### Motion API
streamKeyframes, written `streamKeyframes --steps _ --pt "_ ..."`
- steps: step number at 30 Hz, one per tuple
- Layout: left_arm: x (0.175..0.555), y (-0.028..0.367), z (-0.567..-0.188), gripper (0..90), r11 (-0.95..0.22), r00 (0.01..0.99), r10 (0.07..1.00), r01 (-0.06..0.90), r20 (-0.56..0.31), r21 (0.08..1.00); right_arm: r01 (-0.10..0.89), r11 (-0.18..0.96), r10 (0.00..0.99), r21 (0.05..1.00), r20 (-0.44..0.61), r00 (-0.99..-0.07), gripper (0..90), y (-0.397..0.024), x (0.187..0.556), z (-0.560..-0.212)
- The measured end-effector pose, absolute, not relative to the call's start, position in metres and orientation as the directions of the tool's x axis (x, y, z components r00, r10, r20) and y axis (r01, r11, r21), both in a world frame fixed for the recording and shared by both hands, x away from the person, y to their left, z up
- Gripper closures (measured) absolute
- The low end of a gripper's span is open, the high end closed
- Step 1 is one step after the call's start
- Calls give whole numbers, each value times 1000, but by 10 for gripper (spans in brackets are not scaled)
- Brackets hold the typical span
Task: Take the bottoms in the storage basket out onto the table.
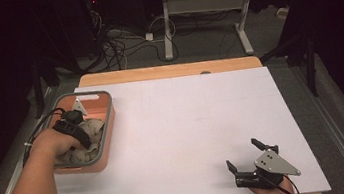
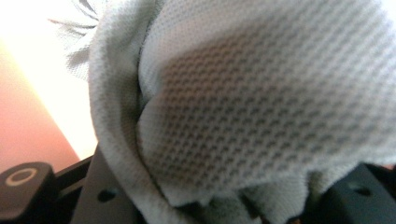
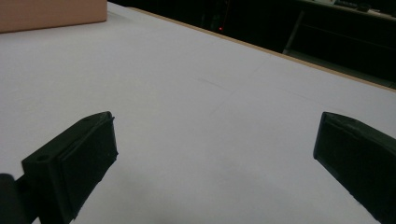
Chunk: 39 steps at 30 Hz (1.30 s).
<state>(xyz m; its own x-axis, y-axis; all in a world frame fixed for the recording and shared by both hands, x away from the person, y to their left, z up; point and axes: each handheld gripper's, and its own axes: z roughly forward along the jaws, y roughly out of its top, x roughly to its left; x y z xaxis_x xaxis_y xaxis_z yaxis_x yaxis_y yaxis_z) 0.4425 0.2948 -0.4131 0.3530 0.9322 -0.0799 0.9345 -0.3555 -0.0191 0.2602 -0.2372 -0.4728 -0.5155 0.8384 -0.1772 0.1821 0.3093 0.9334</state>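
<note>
Clenching waffle-weave grey cloth (image 2: pixel 261 107), left tongs (image 1: pixel 74 131) in salmon bin (image 1: pixel 108 128), right tongs (image 1: pixel 246 155) released

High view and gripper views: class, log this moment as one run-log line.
left gripper: shut on grey cloth | place: orange bin | right gripper: open, on white table

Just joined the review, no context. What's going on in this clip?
A person works at a table with a hand-held gripper in each hand. The left hand-held gripper is down inside a pink bin at the table's left side, shut on a grey mesh cloth that bunches up between its jaws. The cloth is still in the bin. The right hand-held gripper rests near the front right of the white tabletop, jaws wide open with nothing between them.
</note>
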Motion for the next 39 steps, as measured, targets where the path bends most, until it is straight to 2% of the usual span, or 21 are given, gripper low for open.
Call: streamKeyframes --steps 17,39 --pt "441 295 -403 516 -355 350 933 933 -85 -63 188 312 838 931 -176 -516 4 -236 260 -474" --pt "443 299 -388 515 -339 331 937 938 -114 -69 190 309 838 932 -173 -518 4 -236 261 -474"
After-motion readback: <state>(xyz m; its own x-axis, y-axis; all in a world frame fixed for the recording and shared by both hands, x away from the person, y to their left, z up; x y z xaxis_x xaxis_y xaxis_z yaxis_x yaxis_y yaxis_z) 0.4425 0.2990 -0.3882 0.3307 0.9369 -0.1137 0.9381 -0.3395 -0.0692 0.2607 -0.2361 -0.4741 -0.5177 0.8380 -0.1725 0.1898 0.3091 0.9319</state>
